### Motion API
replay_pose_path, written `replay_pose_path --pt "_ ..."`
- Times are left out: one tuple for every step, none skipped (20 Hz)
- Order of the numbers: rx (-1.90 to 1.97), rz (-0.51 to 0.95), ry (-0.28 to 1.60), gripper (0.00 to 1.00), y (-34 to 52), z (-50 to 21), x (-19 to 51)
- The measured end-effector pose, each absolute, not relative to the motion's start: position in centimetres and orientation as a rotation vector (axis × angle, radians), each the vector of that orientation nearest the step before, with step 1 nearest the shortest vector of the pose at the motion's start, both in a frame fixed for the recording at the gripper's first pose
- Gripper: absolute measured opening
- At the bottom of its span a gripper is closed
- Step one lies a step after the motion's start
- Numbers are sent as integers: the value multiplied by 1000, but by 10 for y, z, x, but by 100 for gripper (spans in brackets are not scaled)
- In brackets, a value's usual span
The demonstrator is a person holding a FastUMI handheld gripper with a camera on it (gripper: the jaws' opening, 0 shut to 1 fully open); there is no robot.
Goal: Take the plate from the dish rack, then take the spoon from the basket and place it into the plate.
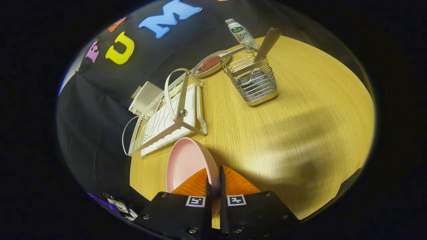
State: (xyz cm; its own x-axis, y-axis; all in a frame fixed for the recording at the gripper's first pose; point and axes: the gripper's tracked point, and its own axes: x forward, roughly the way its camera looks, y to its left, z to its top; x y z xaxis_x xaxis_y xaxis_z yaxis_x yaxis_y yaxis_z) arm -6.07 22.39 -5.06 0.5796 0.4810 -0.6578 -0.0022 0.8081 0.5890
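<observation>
- Gripper [213, 178]: jaws nearly closed, clamping the pink plate [186, 163] by its rim.
- Plate held on edge above the bench [300, 116], beside the dish rack [166, 116].
- Spoon [267, 43] stands in the basket [255, 83].

two plates [186, 163], one rack [166, 116], one basket [255, 83], one bottle [242, 33]

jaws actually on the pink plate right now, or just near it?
Touching. In the gripper view both jaws of the gripper close on the pink plate, its rim pinched edge-on between them with no gap visible, above the wooden table.
</observation>
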Motion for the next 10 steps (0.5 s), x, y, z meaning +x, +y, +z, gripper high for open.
replay_pose_path --pt "606 309 920 13 229 -54 -59" --pt "609 300 912 17 226 -52 -56" --pt "587 288 890 17 218 -51 -53" --pt "561 277 860 17 212 -48 -50" --pt "536 267 839 17 205 -44 -48" --pt "505 256 814 22 198 -40 -46" --pt "465 245 777 22 187 -30 -45" --pt "412 234 731 22 178 -20 -43" --pt "355 227 679 22 169 -9 -41" --pt "294 225 619 22 161 3 -40"
